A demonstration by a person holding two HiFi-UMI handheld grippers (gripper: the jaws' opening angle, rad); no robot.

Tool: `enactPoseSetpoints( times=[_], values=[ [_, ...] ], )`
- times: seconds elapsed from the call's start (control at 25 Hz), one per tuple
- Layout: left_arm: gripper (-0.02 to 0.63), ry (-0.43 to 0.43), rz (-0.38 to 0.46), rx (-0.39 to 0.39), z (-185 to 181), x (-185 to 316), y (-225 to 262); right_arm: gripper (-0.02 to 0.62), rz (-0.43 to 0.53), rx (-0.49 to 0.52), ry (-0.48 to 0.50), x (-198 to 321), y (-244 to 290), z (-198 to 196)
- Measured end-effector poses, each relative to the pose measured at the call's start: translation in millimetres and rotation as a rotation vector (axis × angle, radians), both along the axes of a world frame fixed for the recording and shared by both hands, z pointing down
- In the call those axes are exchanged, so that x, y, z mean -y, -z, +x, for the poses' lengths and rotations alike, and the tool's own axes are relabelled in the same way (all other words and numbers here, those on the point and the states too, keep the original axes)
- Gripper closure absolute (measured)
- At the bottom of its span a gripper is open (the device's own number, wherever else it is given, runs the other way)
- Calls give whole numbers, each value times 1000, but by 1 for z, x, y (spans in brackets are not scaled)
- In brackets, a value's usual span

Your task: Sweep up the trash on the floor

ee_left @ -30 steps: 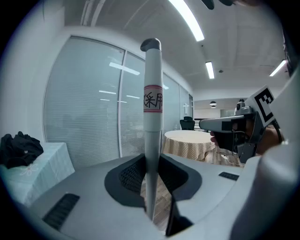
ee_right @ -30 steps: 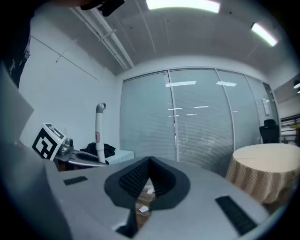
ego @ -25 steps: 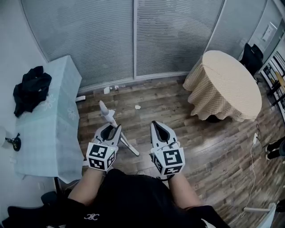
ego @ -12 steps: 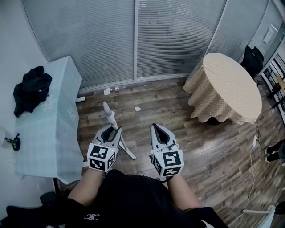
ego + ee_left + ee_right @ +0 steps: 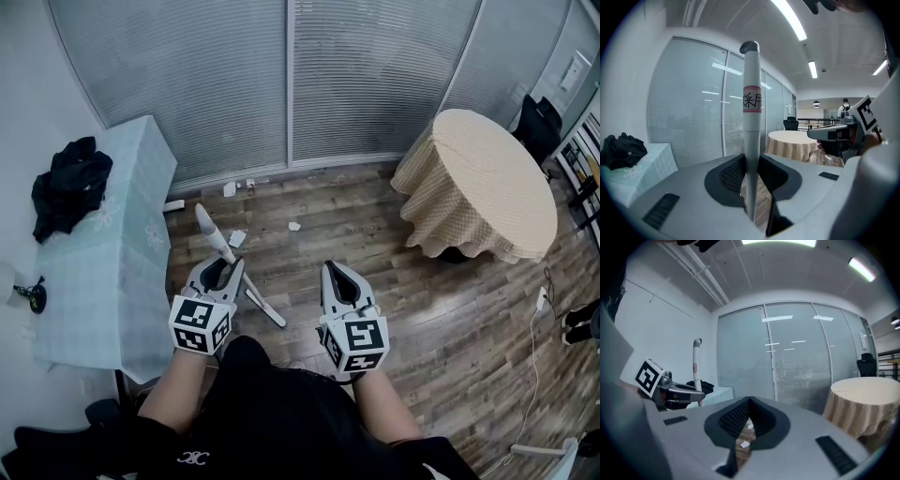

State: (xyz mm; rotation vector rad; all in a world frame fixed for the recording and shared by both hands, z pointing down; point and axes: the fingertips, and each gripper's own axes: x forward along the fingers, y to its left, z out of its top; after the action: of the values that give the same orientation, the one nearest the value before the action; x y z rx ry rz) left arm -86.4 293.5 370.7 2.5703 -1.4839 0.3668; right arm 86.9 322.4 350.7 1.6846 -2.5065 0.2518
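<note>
A white broom handle [image 5: 214, 236] slants up from the wood floor [image 5: 375, 234]. My left gripper [image 5: 225, 268] is shut on it; in the left gripper view the handle [image 5: 751, 117] stands upright between the pads, with a red-edged label near its top. The broom's lower end is hidden behind my body. My right gripper [image 5: 333, 270] hangs beside it, shut with nothing in it [image 5: 749, 401]. Several white paper scraps lie on the floor: one by the handle [image 5: 237, 238], one farther out [image 5: 293, 226], and more by the wall [image 5: 230, 189].
A table under a light blue cloth [image 5: 103, 253] stands at the left with a black garment [image 5: 67, 187] on it. A round table with a beige cloth [image 5: 478, 178] stands at the right. A white cable [image 5: 539, 300] lies on the floor. Blinds [image 5: 281, 75] line the far wall.
My left gripper has shifted left with the handle, whose top has swung left. A paper scrap next to the handle now shows. The right gripper has barely moved.
</note>
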Motion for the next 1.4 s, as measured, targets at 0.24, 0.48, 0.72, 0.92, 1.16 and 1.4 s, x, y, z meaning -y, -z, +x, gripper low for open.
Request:
enactPoseSetpoints(
  times=[0.24, 0.48, 0.72, 0.92, 1.16, 1.4],
  values=[
    [522, 48, 3, 7, -19, 18, 6, 581, -52, 19, 1, 14, -17, 0],
    [522, 58, 5, 13, -32, 59, -3, 581, -62, 8, 9, 61, -26, -13],
    [522, 95, -41, -6, -58, 120, -23, 581, -69, -39, 49, 131, -26, -41],
    [522, 79, -70, -25, -80, 168, -36, 581, -79, -54, 57, 191, -27, -65],
    [522, 46, -50, -48, -102, 218, -41, 581, -119, -78, 101, 251, -31, -105],
    [522, 44, -52, -56, -136, 255, -55, 581, -136, -112, 144, 287, -44, -137]
  ],
)
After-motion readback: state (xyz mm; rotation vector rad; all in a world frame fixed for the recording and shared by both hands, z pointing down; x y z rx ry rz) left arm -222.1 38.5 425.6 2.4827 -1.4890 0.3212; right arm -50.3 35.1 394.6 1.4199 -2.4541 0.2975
